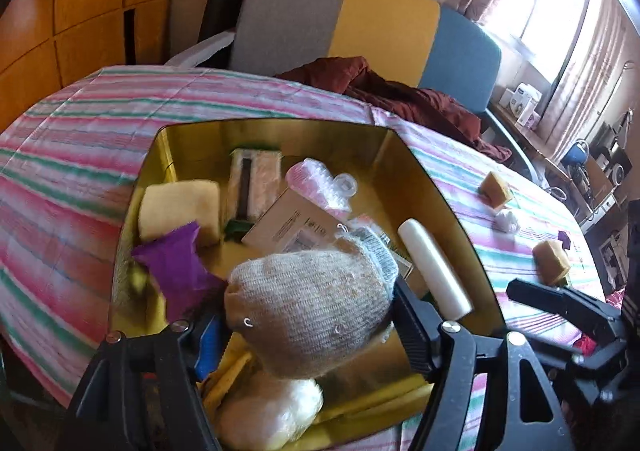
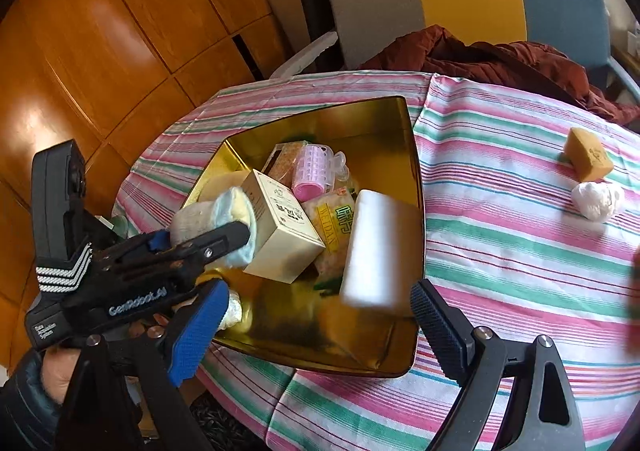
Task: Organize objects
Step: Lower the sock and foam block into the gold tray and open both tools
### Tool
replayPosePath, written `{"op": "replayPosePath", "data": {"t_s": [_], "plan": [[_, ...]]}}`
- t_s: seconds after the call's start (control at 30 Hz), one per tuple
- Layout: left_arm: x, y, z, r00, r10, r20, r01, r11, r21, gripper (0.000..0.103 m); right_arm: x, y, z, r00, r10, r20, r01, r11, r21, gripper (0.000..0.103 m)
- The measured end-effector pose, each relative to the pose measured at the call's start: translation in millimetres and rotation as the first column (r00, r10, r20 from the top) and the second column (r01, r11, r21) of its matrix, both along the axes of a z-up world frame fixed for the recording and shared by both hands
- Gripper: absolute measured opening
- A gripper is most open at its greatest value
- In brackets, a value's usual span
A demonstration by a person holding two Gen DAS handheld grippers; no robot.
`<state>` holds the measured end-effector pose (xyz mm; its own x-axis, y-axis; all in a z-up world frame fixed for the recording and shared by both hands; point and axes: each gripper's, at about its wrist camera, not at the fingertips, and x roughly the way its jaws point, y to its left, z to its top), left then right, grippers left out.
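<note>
1. Left gripper [image 1: 308, 315]: jaws apart over the near end of the gold tin, with a rolled grey sock [image 1: 312, 307] between them; whether the pads press on it cannot be told.
2. Right gripper [image 2: 320, 327]: jaws wide apart with nothing between the pads, poised over the tin's near rim.
3. Gold tin [image 2: 400, 123]: stands on the striped cloth [image 2: 500, 251]; holds a white block [image 2: 376, 247], a cream box [image 2: 284, 227] and a pink roller [image 2: 312, 167].
4. Two sponges [image 1: 496, 187] [image 1: 554, 261] and a white wad [image 1: 507, 220]: on the cloth, well apart from the tin.
</note>
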<state>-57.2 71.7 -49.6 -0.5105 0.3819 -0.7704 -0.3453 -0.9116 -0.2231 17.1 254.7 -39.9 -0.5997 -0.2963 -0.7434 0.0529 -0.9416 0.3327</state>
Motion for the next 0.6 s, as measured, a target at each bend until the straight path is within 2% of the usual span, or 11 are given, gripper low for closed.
{"op": "replayPosePath", "data": {"t_s": [0.1, 0.17, 0.23, 0.37, 0.6], "plan": [[7.1, -12.0, 2.9, 1.0, 0.025, -0.016, -0.024, 1.0, 0.009, 0.085, 0.0, -0.7, 0.0, 1.0, 0.002, 0.002, -0.002, 1.0, -0.002, 0.093], [12.3, -19.1, 8.4, 0.999, 0.022, -0.039, -0.021, 0.999, 0.027, 0.087, 0.4, -2.2, 0.3, 1.0, 0.006, 0.002, -0.006, 1.0, -0.002, 0.093], [13.9, -23.7, 13.4, 0.998, 0.021, -0.052, -0.019, 0.999, 0.038, 0.093, 0.4, -4.2, 0.6, 1.0, 0.008, 0.002, -0.008, 1.0, -0.002, 0.094], [11.6, -36.7, 22.3, 0.996, 0.064, -0.063, -0.061, 0.997, 0.045, 0.094, 2.4, -8.3, 4.9, 1.0, 0.014, -0.009, -0.014, 1.0, 0.013, 0.095], [26.4, -44.2, 45.6, 0.981, 0.129, -0.144, -0.13, 0.992, 0.001, 0.093, 6.3, -12.7, 12.8, 0.999, 0.002, -0.035, 0.0, 0.999, 0.053, 0.101]]}}
